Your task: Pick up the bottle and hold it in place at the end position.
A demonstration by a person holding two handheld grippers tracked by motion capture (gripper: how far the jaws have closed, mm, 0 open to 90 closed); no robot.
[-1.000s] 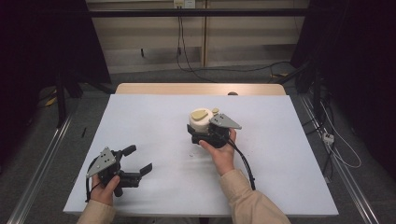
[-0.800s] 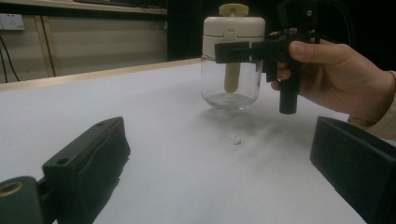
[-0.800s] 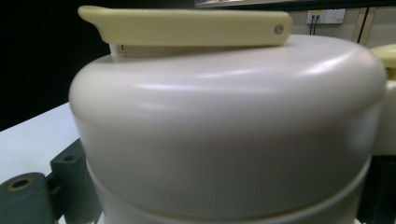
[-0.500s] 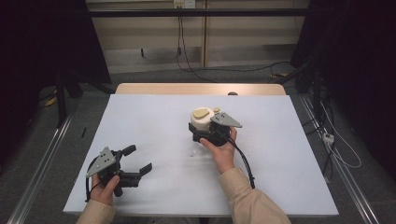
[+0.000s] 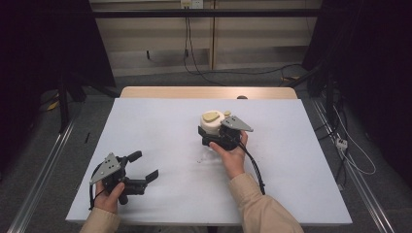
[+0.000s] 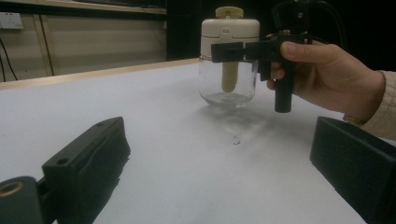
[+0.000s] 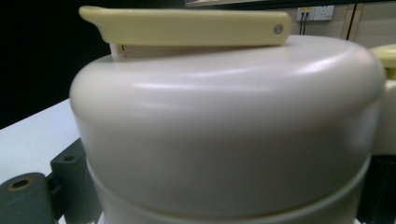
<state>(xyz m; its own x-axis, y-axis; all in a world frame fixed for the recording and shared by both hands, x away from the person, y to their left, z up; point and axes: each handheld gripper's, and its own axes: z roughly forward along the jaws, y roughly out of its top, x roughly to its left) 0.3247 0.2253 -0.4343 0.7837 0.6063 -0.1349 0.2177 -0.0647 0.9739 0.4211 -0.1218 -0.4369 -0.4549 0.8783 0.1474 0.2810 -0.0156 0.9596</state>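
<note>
One jar point(image 5: 213, 125) out there in the middle of the table point(image 5: 145, 126), and the right gripper point(image 5: 219, 137) has it, jaws clamped on either side just under the cream lid point(image 6: 229, 31). From the left gripper view the jar looks lifted a touch, its shadow lying on the white surface below. Clear glass body, a pale stem hanging inside, a yellowish flip lever point(image 7: 187, 27) on top. I'd call it fairly heavy for its size, rigid, slick on the glass and breakable if it drops. The plastic lid band is the sensible hold, not the smooth glass. Down at the near left corner, the left gripper point(image 5: 143, 167) rests low with its jaws spread wide, pinching nothing.
</note>
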